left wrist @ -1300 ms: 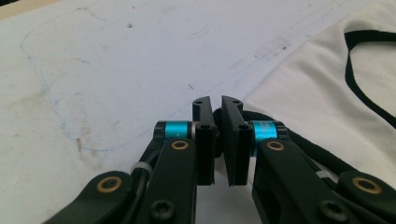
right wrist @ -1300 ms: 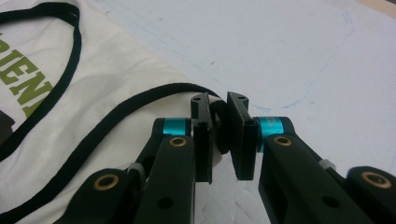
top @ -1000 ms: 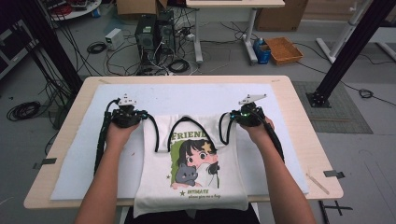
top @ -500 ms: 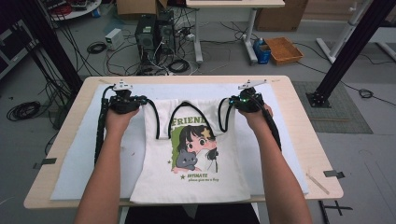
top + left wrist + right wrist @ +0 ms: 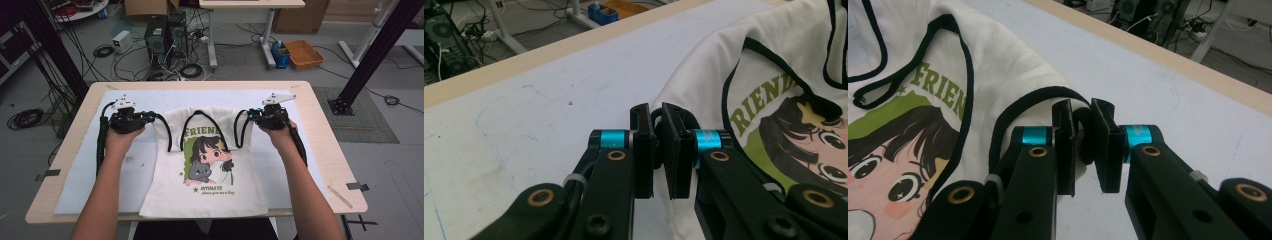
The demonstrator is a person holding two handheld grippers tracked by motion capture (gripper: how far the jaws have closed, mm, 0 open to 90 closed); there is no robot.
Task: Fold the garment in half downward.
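Observation:
A white sleeveless shirt (image 5: 205,175) with black trim and a cartoon girl print lies face up on the white mat (image 5: 90,170), its hem hanging over the near table edge. My left gripper (image 5: 150,118) is shut on the black trim at the shirt's left shoulder, and the pinched shirt trim (image 5: 656,131) shows between its closed jaws (image 5: 655,112). My right gripper (image 5: 248,116) is shut on the trim at the right shoulder. In the right gripper view the black shirt trim (image 5: 1083,135) is bunched between the jaws of that gripper (image 5: 1082,107). Both shoulders are lifted slightly.
The wooden table (image 5: 320,130) borders the mat on all sides. A thin wooden stick (image 5: 340,196) lies near the front right corner. On the floor beyond are computer towers (image 5: 165,35), loose cables, an orange crate (image 5: 302,52) and a slanted black frame post (image 5: 372,55).
Both hands have moved away from the person and risen a little, pulling the shirt up the table by its shoulders. The grips are unchanged.

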